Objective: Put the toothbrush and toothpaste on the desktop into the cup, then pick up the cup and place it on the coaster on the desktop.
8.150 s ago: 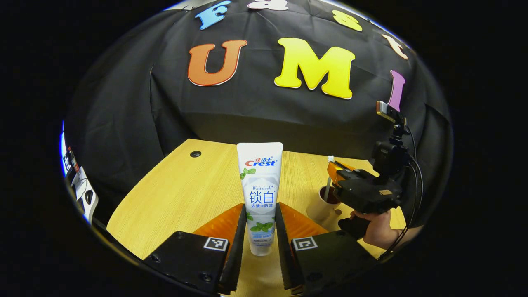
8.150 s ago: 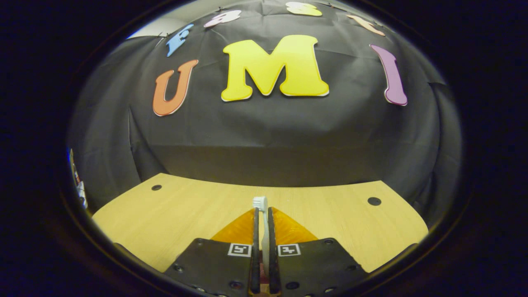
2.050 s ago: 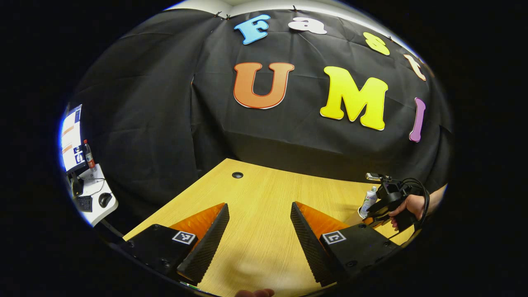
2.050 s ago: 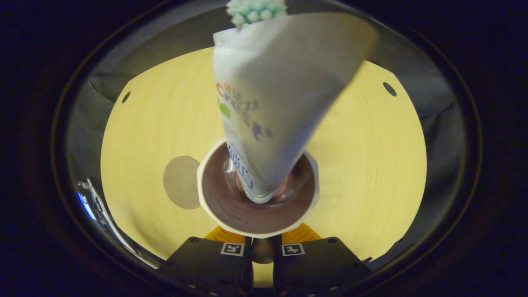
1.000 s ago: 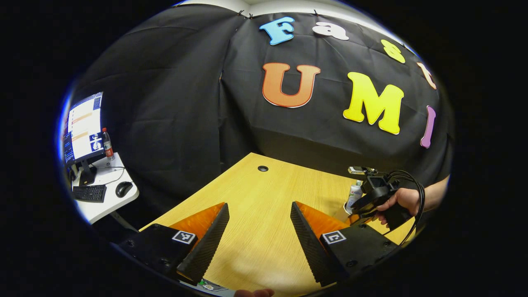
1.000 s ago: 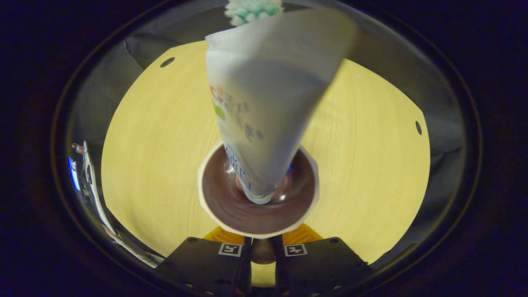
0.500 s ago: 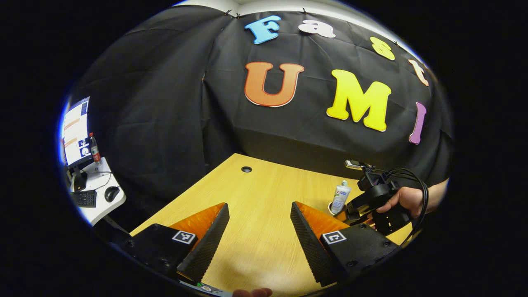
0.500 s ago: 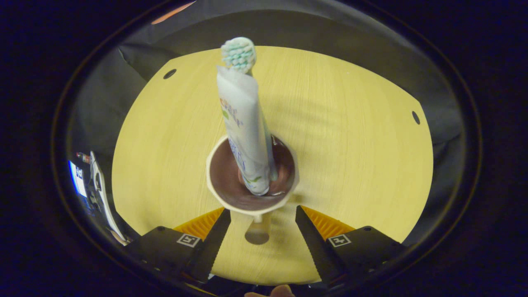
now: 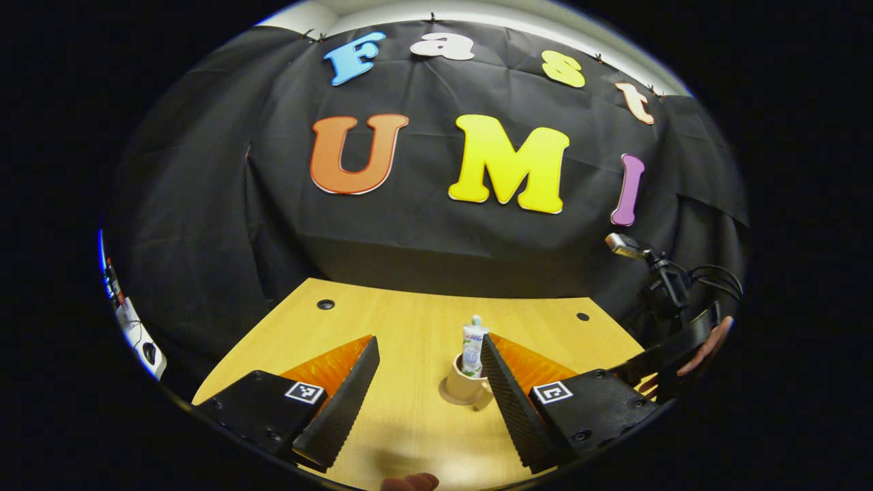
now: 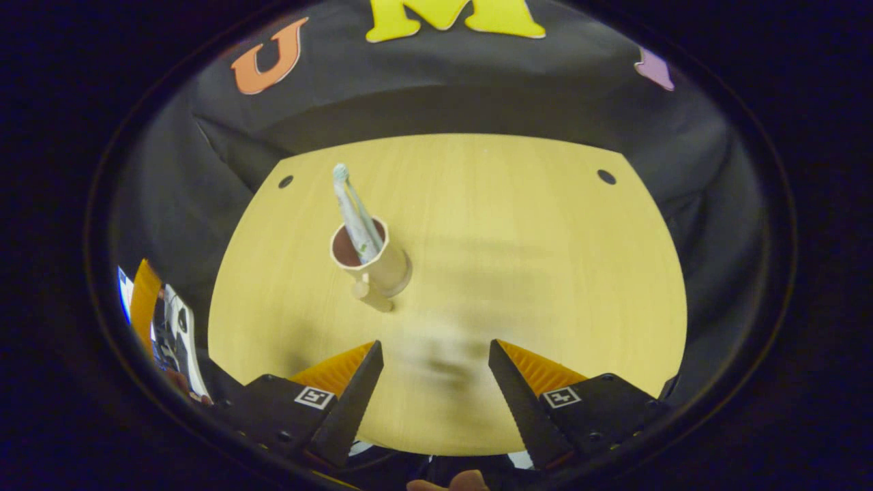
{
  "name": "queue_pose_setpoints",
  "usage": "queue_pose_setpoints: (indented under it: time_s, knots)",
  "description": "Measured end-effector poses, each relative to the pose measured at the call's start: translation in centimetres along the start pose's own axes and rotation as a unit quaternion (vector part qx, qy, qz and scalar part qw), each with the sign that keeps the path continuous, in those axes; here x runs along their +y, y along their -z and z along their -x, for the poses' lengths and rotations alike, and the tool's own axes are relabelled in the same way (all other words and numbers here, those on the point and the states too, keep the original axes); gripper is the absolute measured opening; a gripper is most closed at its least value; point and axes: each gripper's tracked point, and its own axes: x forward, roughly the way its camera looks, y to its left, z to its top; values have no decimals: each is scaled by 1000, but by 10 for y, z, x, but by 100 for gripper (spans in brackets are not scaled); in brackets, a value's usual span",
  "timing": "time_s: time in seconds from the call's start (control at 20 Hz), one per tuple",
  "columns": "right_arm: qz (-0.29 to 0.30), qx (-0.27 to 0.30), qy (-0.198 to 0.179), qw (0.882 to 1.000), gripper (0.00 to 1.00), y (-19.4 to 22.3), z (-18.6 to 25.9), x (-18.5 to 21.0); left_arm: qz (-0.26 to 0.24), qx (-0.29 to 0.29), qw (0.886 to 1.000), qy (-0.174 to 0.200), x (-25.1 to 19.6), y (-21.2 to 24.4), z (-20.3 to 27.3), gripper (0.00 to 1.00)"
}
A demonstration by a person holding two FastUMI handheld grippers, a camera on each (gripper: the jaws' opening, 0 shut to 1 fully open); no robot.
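Desktop (image 9: 409,327): light wood-grain top with dark round holes near its far corners, against the booth's black cloth wall
Left gripper (image 9: 426,354): jaws spread wide, nothing between them; low over the near edge of the desktop
Coaster (image 9: 447,393): round disc under the cup, its rim peeking out at the cup's base
Cup (image 9: 466,387): cream mug, dark inside, upright on the coaster, handle toward the camera; in the right gripper view it (image 10: 382,262) stands left of centre
Toothpaste (image 9: 472,346): white tube standing in the cup, crimped end up
Toothbrush (image 10: 339,172): in the cup beside the tube; bristle head above the tube
Right gripper (image 10: 434,365): jaws wide apart, empty; well back from the cup
Hand (image 9: 709,344): at the far right of the left gripper view, holding the other gripper's dark body
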Motion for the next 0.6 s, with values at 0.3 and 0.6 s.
queue_pose_setpoints:
  time_s: [0.3, 0.6]
  knots:
    - [-11, -254, 30, 967, 95, -107, 106, -41, -23, -67, 997, 26, -45, -77, -16, 95]
    - [18, -414, 41, 909, 94, -138, 166, -34, -14, -96, 995, 4, -58, -116, -10, 95]
